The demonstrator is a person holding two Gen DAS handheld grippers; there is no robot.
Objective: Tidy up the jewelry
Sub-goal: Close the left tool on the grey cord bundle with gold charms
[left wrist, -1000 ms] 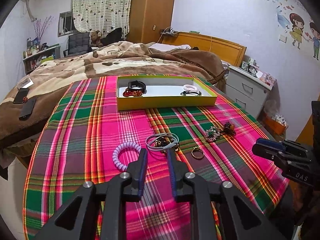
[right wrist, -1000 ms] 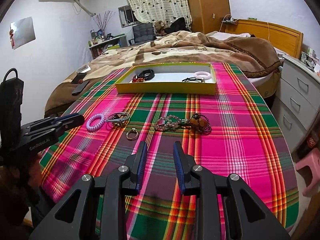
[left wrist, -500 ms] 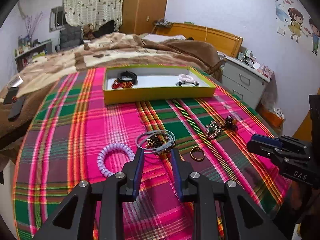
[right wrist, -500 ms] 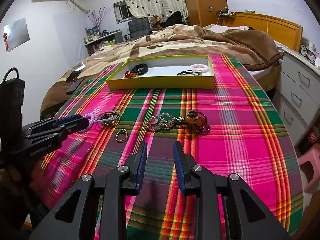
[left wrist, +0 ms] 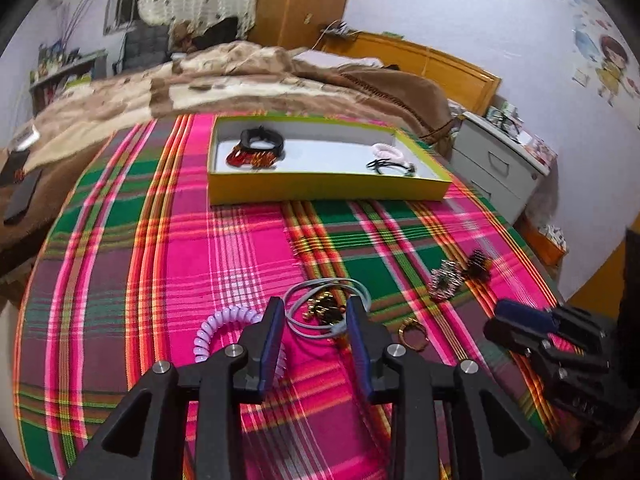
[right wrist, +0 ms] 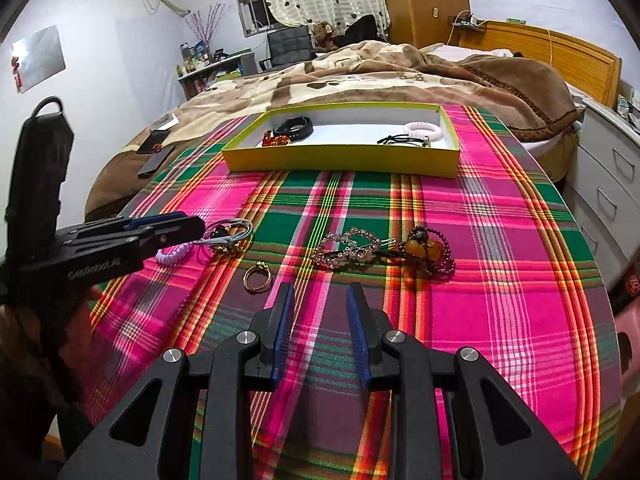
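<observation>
On the plaid cloth lie a purple spiral tie [left wrist: 216, 332], a grey cord bracelet with gold charms [left wrist: 326, 292], a gold ring [right wrist: 257, 276], a crystal clip [right wrist: 348, 246] and a dark bead bracelet [right wrist: 428, 252]. My left gripper [left wrist: 316, 308] hangs low over the cord bracelet, jaws opening, tips either side of it without pressing. It also shows from the side as the left gripper [right wrist: 188, 226]. My right gripper [right wrist: 320, 292] is open above bare cloth, just short of the ring and clip. The yellow-green box [right wrist: 340, 160] at the back holds several pieces.
A bed with a brown blanket [right wrist: 400, 76] lies behind the round table, with dark phones [right wrist: 154, 152] on its left part. A white drawer unit [left wrist: 496, 168] stands to the right. The cloth drops away at the table's curved edge [right wrist: 600, 280].
My left gripper has come forward and down onto the grey cord bracelet, and its jaws have widened around it. The right gripper has edged forward toward the ring and clip.
</observation>
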